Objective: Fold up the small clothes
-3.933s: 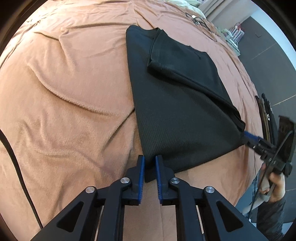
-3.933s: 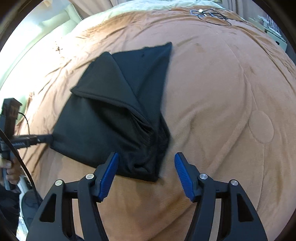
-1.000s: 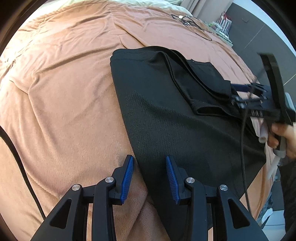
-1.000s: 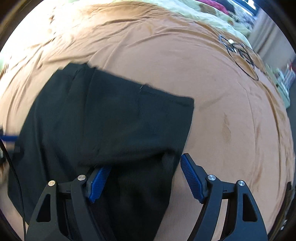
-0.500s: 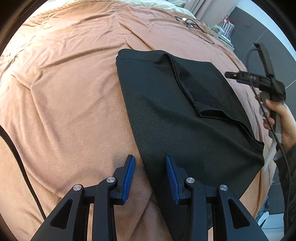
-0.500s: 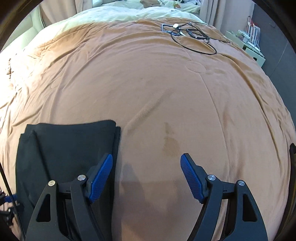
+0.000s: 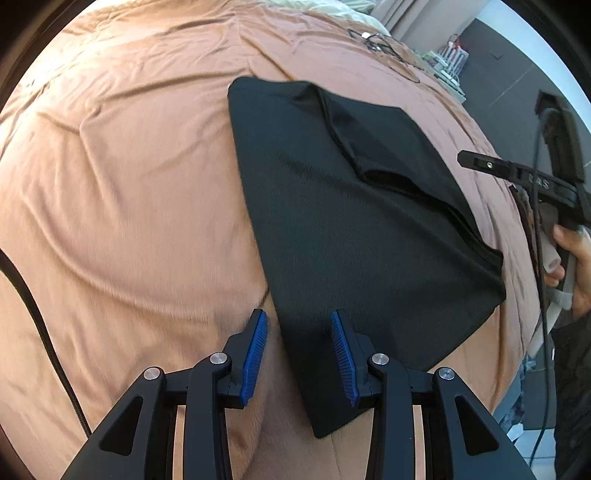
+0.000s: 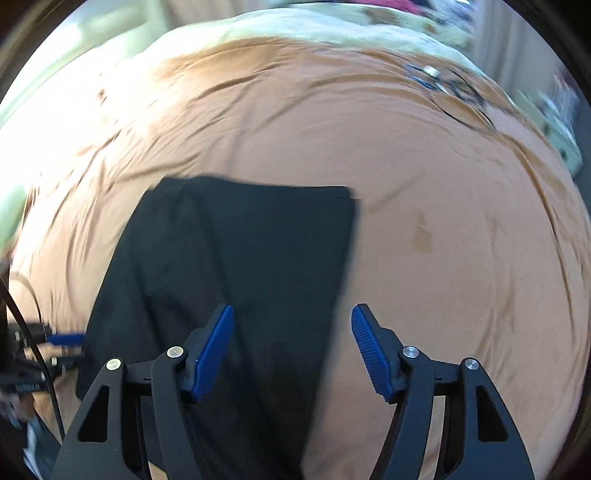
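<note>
A black garment [image 7: 351,229] lies partly folded on the brown bedspread [image 7: 129,184], with a folded flap on its upper right. My left gripper [image 7: 298,354] is open and empty, its jaws straddling the garment's near left edge. In the right wrist view the same garment [image 8: 236,258] lies flat, and my right gripper [image 8: 291,350] is open and empty over its right edge. The right gripper's body shows in the left wrist view at the far right [image 7: 532,181], held by a hand, its fingertips not visible there. The left gripper's blue tip shows at the right wrist view's left edge [image 8: 62,339].
A black cable [image 7: 40,325] runs along the left of the left wrist view. Cables and small items [image 8: 443,83] lie on the far side of the bed. A pale pillow or sheet [image 8: 332,22] borders the far edge. The bed's edge drops off at right [image 7: 517,369].
The right gripper has swung back toward the garment, which now fills the space under its jaws. The left gripper has shifted slightly along the garment's left edge. Both stay open.
</note>
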Action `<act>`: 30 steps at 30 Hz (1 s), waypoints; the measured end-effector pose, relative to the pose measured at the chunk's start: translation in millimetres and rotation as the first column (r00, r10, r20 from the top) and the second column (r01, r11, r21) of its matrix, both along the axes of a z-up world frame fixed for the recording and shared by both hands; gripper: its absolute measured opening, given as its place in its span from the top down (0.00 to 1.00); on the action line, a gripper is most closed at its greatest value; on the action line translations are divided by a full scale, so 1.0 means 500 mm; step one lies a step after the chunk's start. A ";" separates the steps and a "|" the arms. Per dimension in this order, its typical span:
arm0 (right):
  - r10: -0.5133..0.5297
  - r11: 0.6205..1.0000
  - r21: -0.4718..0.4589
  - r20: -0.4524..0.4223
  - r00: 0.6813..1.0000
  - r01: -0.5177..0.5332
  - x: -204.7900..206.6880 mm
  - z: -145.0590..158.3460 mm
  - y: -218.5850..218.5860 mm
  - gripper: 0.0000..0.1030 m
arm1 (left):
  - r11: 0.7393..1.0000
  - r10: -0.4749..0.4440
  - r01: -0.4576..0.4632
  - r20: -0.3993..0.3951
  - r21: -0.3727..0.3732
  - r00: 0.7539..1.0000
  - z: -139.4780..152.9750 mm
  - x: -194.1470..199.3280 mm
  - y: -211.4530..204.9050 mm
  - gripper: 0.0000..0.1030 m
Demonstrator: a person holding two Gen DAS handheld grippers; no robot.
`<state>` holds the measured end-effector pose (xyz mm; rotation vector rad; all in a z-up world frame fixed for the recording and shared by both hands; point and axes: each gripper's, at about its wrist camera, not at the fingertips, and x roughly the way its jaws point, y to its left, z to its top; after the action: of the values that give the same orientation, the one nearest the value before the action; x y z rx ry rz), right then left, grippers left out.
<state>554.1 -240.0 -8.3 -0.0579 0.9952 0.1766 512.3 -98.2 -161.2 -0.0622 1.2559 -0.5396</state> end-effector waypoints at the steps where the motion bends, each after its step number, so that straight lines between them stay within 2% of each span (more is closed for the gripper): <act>1: 0.031 0.999 -0.024 -0.010 0.999 -0.031 -0.002 -0.004 0.019 0.37 | 1.000 0.008 -0.008 -0.004 0.002 1.000 -0.003 -0.002 0.001 0.63; 6: 0.133 0.986 -0.088 -0.085 0.987 -0.141 0.010 -0.045 0.067 0.36 | 1.000 0.026 -0.026 -0.009 0.004 1.000 -0.012 -0.013 0.004 0.63; 10: 0.163 0.976 -0.124 -0.134 0.978 -0.180 0.043 -0.077 0.082 0.36 | 1.000 0.027 -0.027 -0.019 0.006 0.999 -0.018 -0.011 0.003 0.63; 13: 0.163 0.975 -0.132 -0.125 0.979 -0.179 0.068 -0.080 0.087 0.36 | 1.000 0.025 -0.024 -0.022 0.005 0.999 -0.020 -0.009 0.002 0.63; 17: 0.094 0.980 -0.165 -0.100 0.991 -0.110 0.108 -0.074 0.064 0.36 | 1.000 0.017 -0.017 -0.027 -0.003 1.000 -0.021 -0.005 0.004 0.63; 22: -0.068 0.985 -0.160 -0.060 0.996 0.058 0.146 -0.073 0.001 0.36 | 1.000 0.018 -0.018 -0.031 -0.021 0.999 -0.023 -0.010 0.014 0.63; 26: -0.197 0.970 -0.149 -0.004 0.980 0.195 0.139 -0.060 -0.049 0.36 | 1.000 0.017 -0.018 -0.028 -0.017 0.999 -0.023 -0.016 0.014 0.63; 30: -0.233 0.968 -0.097 -0.001 0.972 0.232 0.109 -0.047 -0.074 0.36 | 1.000 0.020 -0.020 -0.024 -0.012 1.000 -0.023 -0.020 0.013 0.63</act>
<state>608.7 -277.0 -32.0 -0.0280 1.0145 -0.0864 502.5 -91.6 -172.5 -0.0918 1.2735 -0.5308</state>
